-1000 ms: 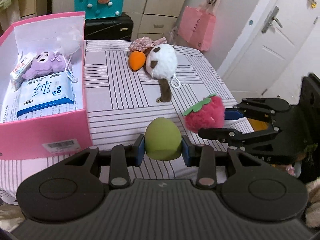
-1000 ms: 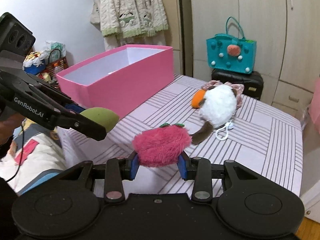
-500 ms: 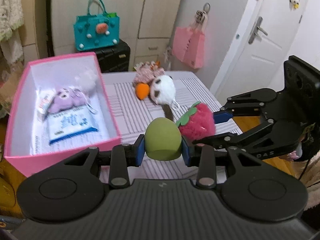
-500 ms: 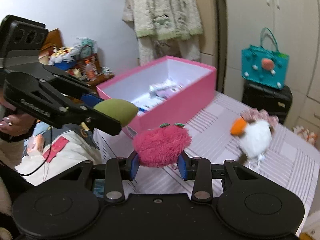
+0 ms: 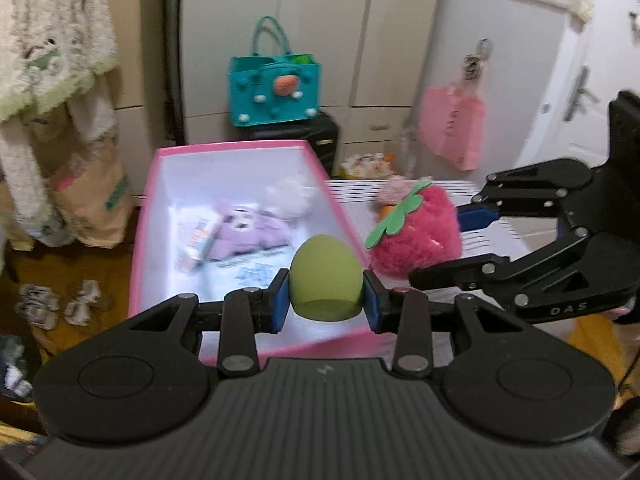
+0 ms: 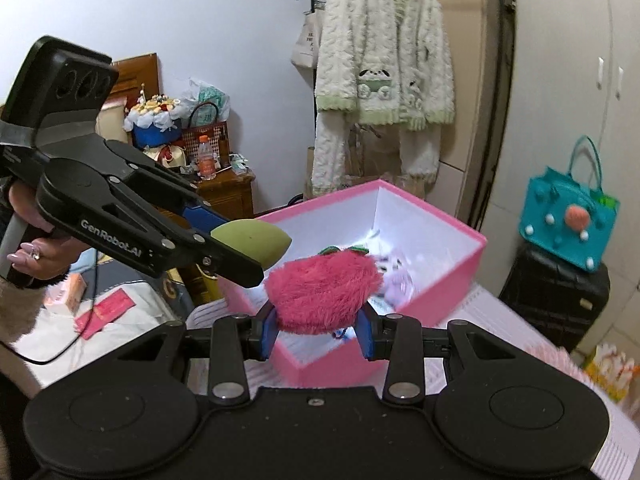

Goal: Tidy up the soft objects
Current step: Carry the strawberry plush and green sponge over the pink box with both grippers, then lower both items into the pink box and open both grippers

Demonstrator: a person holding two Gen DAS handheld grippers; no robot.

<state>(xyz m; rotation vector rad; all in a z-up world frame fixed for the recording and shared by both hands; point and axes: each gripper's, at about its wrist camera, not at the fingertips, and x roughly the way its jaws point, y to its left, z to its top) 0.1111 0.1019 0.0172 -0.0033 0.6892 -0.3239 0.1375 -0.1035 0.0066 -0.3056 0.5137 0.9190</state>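
A teal handbag sits on a black suitcase. A fluffy white cardigan hangs by the wardrobe. A pink bag hangs near the door.

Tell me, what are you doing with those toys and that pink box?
A person is tidying soft things with a gripper in each hand. The left gripper holds a green egg-shaped sponge, and the right gripper holds a fluffy pink strawberry. Both are up in the air by the open pink box, not dropped in yet. A purple plush and some packets already lie inside.
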